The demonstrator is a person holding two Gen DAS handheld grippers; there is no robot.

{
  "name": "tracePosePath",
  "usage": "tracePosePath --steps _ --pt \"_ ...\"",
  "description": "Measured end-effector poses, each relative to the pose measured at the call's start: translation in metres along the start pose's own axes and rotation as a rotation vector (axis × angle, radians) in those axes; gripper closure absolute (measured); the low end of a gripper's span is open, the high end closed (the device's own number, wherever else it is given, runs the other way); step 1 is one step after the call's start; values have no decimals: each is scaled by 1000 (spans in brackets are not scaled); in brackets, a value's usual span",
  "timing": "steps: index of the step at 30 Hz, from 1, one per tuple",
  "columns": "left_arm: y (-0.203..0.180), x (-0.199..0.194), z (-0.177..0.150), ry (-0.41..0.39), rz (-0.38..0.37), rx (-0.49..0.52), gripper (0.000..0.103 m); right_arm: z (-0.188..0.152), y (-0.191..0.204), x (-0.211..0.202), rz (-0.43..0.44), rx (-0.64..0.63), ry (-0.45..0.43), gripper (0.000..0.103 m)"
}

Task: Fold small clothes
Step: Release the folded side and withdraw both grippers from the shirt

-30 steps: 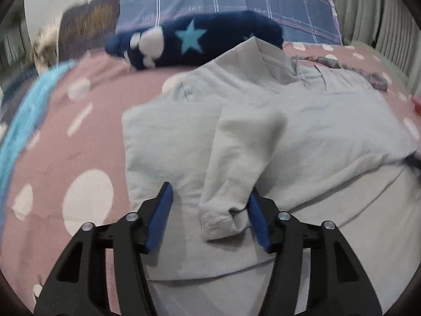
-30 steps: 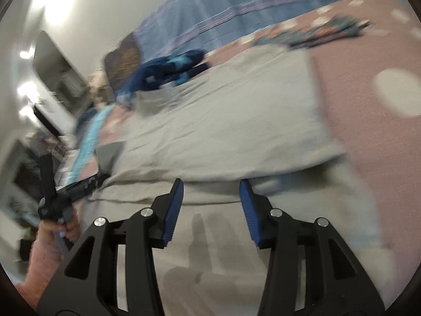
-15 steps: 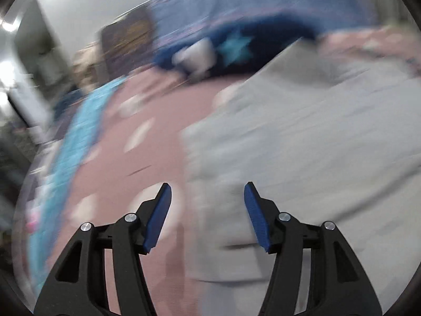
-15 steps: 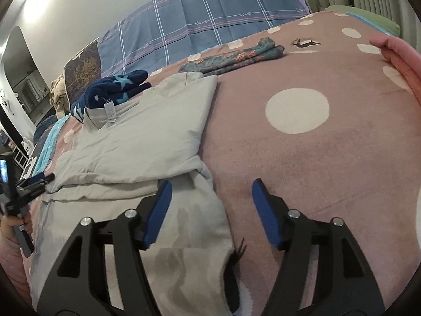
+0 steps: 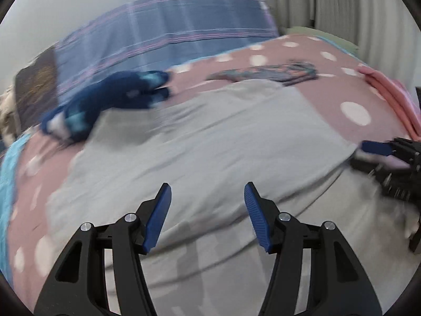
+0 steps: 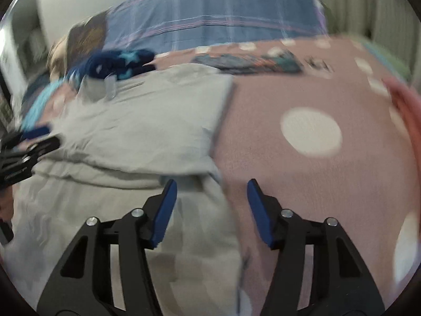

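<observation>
Two claws hang over a grey top on a spotty pink bed.

The grey top lies flat on the pink blanket with big white dots, and part of it is folded over itself. The left claw hangs just above the middle of the top with its blue tips apart and nothing between them. The right claw is over the right edge of the top, where grey cloth meets pink blanket. Its tips have just been closing a little, but they are apart too, and they do not pinch the cloth under them. A dark blue sock with stars lies past the top. A flowery cloth lies near it. Behind them is a blue checked pillow. The pictures are a bit blurry.
</observation>
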State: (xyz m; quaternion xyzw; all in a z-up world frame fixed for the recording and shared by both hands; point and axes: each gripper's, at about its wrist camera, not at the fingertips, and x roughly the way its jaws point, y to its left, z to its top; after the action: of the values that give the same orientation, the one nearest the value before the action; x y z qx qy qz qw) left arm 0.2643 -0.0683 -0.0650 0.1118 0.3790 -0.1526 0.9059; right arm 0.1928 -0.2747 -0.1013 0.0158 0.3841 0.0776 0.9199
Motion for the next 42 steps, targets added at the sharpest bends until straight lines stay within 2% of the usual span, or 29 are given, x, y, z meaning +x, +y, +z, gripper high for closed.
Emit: tracePosePath --steps 2,3,4,5,6,9,12,14,16,17,19,21,22,24,25,26,27,28,30,32,33,34,37,39,40,42 --pt "-10 16 7 15 -84 -30 44 7 8 8 -2 -51 2 55" --pt "-16 31 8 48 -111 -26 44 11 9 15 -17 -69 12 83" --pt "-21 43 3 83 -88 -31 44 13 6 19 -13 -56 32 91" --pt "-22 55 -2 111 -70 -42 42 12 0 17 14 -11 28 91" --pt "-24 55 -5 85 -62 -39 42 11 -5 12 32 13 18 93" --pt "-21 48 -9 75 -98 -54 40 -2 -14 -4 120 74 46 93" --pt "-21 48 -9 78 -127 -64 36 -4 -16 -9 211 65 79 93" --pt "-24 48 -9 80 -119 -49 35 4 -33 -12 236 129 65 87" --pt "-23 50 -7 80 -120 -45 34 24 -61 -17 242 239 0 66" --pt "-25 47 -9 80 -127 -49 34 33 -71 -17 242 266 -20 63" --pt "-24 48 -9 80 -141 -58 33 58 -92 2 304 340 -3 60" --pt "-25 49 -9 81 -142 -59 33 80 -105 33 325 434 40 60" --pt "-25 49 -9 81 -140 -57 33 86 -106 45 324 442 73 56" --pt "-26 49 -9 81 -138 -55 33 97 -104 88 345 482 206 53" --pt "-25 49 -9 81 -139 -55 33 96 -106 95 355 509 218 54" --pt "-25 48 -9 80 -139 -55 33 98 -106 102 363 537 213 60" --pt "-25 48 -9 79 -140 -57 33 103 -105 107 358 553 203 91" --pt "-25 48 -9 78 -142 -59 33 108 -104 108 354 559 198 101" --pt "-23 48 -9 74 -155 -66 33 120 -99 88 338 550 69 101" --pt "-21 48 -10 70 -170 -77 32 130 -81 52 295 421 -92 102" --pt "-21 49 -10 70 -175 -80 32 133 -66 36 228 327 -160 102" --pt "-21 49 -9 71 -176 -79 32 136 -53 32 159 247 -184 102" --pt "-23 49 -9 73 -172 -73 31 138 -44 69 -43 149 -80 101" --pt "-24 49 -9 74 -173 -72 30 129 -48 106 -233 94 26 101" --pt "-24 49 -9 75 -172 -70 30 123 -56 112 -233 115 36 101" --pt "-26 49 -9 76 -171 -65 27 119 -67 96 -154 204 -24 100"
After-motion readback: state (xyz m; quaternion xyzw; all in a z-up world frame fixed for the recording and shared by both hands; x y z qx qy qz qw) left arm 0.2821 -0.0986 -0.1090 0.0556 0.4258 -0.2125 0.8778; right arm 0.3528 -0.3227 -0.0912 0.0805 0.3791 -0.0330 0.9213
